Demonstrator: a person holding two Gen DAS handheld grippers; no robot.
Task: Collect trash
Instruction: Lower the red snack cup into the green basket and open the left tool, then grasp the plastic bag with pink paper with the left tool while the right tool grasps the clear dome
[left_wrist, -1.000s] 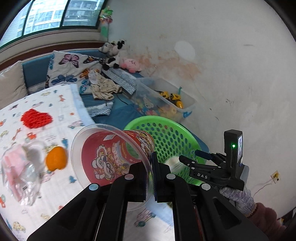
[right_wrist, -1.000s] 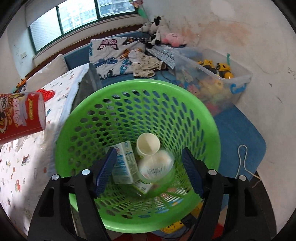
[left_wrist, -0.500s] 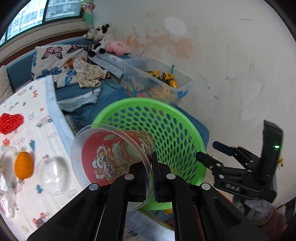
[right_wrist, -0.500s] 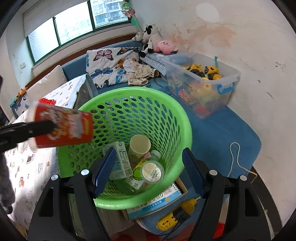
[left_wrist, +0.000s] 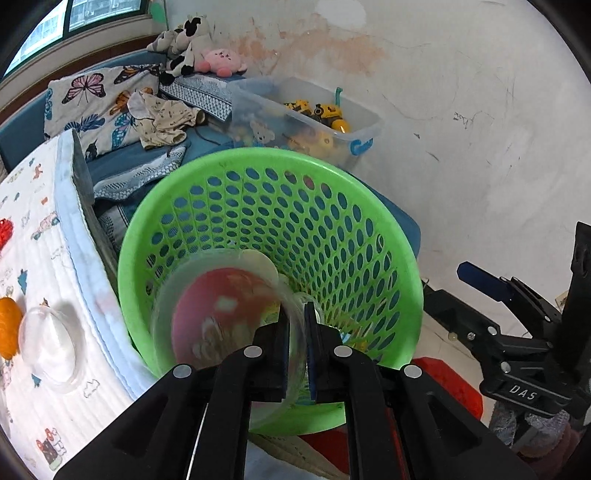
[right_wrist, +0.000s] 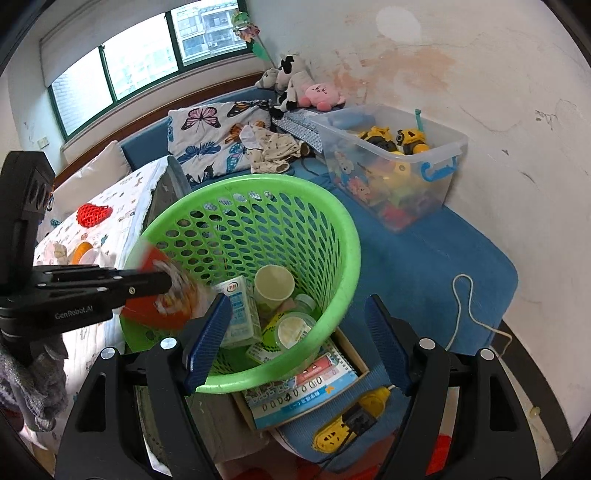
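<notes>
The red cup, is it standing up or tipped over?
Tipped over. The red cup lies sideways over the green basket, its open mouth facing the left wrist camera.

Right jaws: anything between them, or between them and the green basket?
Nothing between the jaws of the right gripper; it is open and empty. The green basket rim lies directly beyond, nothing intervening, in the right wrist view.

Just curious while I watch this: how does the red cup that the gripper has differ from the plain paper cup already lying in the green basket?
The red cup is printed and sits between the left gripper's fingers at the green basket's rim; the plain paper cup is pale, unprinted and rests loose among the trash. The red cup looks larger and is blurred by motion; the paper cup is sharp and still. Both are open-mouthed throwaway cups, tilted rather than upright.
</notes>
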